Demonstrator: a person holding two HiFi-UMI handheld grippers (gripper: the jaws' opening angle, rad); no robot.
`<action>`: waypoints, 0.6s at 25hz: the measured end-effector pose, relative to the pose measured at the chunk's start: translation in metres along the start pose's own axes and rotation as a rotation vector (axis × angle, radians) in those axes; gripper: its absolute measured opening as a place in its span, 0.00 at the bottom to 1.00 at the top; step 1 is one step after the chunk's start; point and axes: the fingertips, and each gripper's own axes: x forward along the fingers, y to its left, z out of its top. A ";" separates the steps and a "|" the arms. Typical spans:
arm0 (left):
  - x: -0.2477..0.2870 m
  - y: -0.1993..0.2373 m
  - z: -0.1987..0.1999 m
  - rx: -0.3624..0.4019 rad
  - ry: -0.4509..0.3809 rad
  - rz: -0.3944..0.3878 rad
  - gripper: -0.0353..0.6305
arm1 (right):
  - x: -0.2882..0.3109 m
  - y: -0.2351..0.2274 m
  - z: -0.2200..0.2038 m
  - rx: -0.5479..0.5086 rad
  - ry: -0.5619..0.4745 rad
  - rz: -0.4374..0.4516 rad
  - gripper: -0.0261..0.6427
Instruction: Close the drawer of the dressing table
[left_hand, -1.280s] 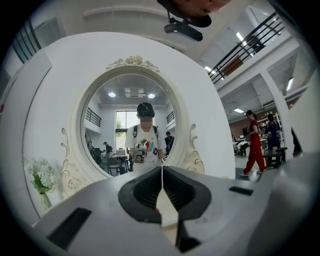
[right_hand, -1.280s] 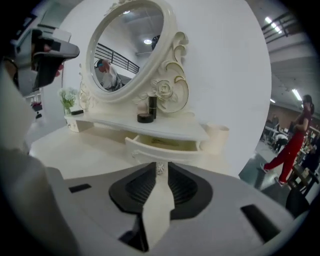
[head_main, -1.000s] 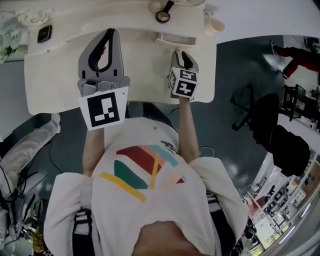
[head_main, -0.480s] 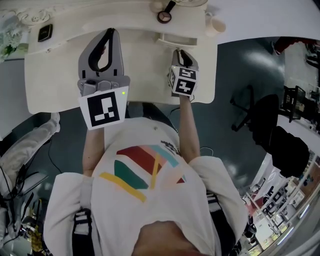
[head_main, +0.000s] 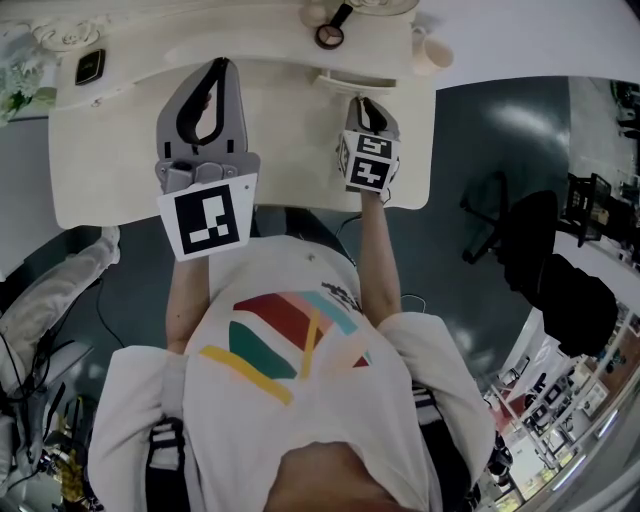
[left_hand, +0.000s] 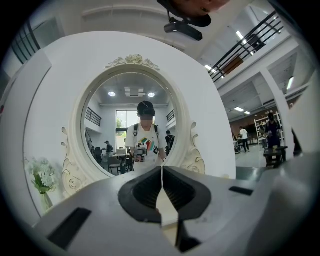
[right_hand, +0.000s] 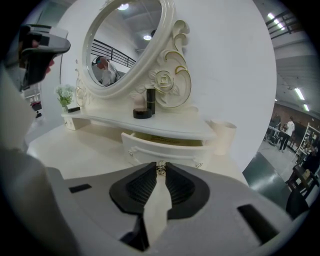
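drawer (head_main: 352, 82), ajar at the upper centre of the head view under the shelf (right_hand: 165, 129): your right gripper (head_main: 368, 110) pinches its knob (right_hand: 160, 169), apparently to push it shut, jaws having just narrowed onto it, while your left gripper (left_hand: 162, 172), jaws together and empty, waits unmoved since a second ago.

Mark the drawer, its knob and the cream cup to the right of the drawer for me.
drawer (right_hand: 166, 151): right gripper view, middle of its front panel.
knob (right_hand: 161, 168): right gripper view, the knob's visible top.
cup (right_hand: 223, 137): right gripper view, its side wall.
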 end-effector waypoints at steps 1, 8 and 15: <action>0.000 0.000 0.000 0.000 0.000 0.001 0.06 | 0.001 0.001 0.000 -0.003 0.000 0.002 0.11; 0.002 0.003 -0.003 -0.005 0.007 0.005 0.06 | -0.001 -0.002 0.022 -0.017 -0.053 -0.022 0.03; 0.003 0.001 -0.003 -0.005 0.010 0.000 0.06 | -0.001 -0.001 0.018 -0.004 -0.048 -0.012 0.04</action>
